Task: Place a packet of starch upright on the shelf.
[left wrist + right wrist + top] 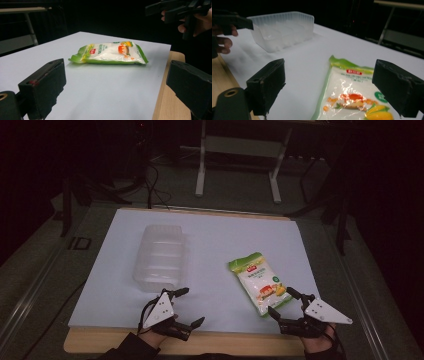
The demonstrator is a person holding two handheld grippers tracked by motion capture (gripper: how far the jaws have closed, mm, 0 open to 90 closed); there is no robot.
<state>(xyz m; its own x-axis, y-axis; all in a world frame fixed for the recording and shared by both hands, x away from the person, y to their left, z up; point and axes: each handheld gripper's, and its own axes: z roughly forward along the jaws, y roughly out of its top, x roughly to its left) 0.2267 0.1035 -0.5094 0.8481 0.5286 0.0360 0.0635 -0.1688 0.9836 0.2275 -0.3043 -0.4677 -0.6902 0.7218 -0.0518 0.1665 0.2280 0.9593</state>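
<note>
A green-and-white food packet (258,282) is laid flat on the white sheet (210,240), towards its right near corner. A clear plastic container (159,257) is placed on the left half of the sheet, well apart from the packet. The right gripper (283,303) is held just beside the near end of the packet, with its jaws spread wide and nothing clamped; in the right gripper view the packet (352,95) is seen between and ahead of the jaws, untouched. The left gripper (191,306) is positioned at the near edge of the sheet, just before the container, with jaws apart and empty. The wooden table edge (172,100) is exposed beside the sheet.
</note>
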